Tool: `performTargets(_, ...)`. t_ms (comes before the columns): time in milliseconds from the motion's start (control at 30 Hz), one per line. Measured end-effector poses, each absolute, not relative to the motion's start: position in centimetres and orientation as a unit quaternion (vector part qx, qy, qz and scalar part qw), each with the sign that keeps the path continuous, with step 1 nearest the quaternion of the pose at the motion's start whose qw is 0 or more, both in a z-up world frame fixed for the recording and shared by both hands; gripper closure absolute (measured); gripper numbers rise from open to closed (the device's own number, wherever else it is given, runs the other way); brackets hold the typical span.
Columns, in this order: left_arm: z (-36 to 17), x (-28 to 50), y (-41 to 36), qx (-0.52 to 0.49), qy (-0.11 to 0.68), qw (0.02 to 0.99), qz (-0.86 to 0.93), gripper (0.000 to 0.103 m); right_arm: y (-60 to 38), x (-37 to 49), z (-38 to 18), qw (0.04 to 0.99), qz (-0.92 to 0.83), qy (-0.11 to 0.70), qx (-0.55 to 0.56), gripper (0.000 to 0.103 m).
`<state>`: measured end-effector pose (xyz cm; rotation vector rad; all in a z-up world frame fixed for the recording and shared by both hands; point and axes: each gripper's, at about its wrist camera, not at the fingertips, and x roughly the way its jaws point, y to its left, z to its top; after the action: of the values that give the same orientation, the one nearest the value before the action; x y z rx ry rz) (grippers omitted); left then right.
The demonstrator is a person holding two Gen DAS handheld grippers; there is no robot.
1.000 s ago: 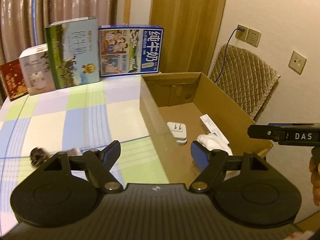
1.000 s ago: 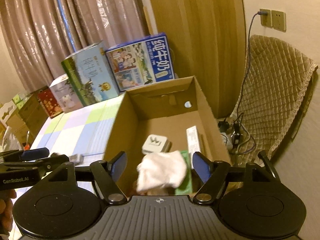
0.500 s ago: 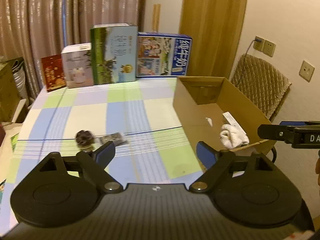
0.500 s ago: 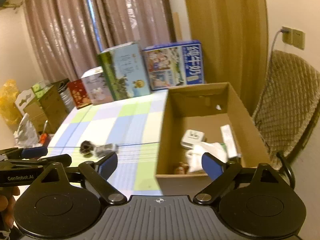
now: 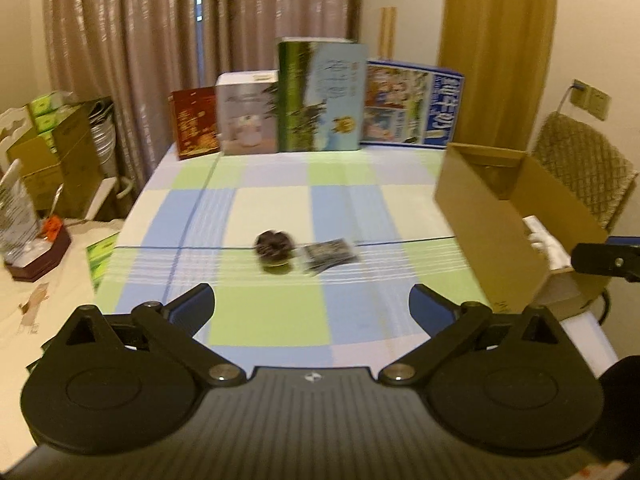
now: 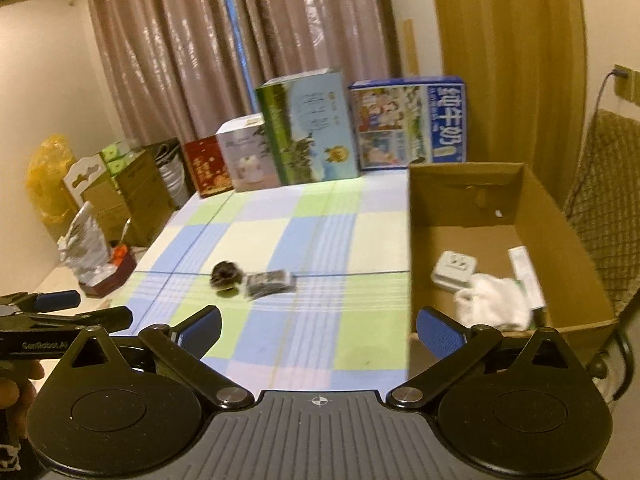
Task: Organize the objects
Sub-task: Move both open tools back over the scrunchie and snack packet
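Observation:
A dark round object (image 5: 273, 245) (image 6: 225, 275) and a small dark packet (image 5: 330, 253) (image 6: 269, 282) lie side by side in the middle of the checked tablecloth (image 5: 276, 312). An open cardboard box (image 5: 482, 216) (image 6: 472, 200) stands at the table's right edge, holding a white cloth (image 6: 494, 307), a white plug adapter (image 6: 454, 270) and a slim white carton (image 6: 526, 276). My left gripper (image 5: 312, 308) is open and empty, well short of the two dark items. My right gripper (image 6: 318, 330) is open and empty too, near the box's front left corner.
Several upright cartons (image 5: 320, 96) line the table's far edge before a curtain. A quilted chair (image 5: 584, 168) stands behind the box. Stacked boxes (image 5: 52, 148) and clutter sit left of the table. The other gripper's tip shows at each view's edge.
Both grippers have pulled back and up from the box and turned left towards the table's middle. The white cloth, between the right gripper's fingers a second ago, now lies in the box.

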<state>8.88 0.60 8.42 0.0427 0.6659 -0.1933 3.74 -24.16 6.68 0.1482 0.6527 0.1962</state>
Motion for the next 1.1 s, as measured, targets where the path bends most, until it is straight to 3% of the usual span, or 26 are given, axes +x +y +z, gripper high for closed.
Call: performTargets(1100, -0.6, 19.1, 4.8, 0.023, 0.372, 0.924, -0.083, 0.001, -18.3, 16.1, -4.5, 0.923, 0.129, 0.361, 0.023, 0.002)
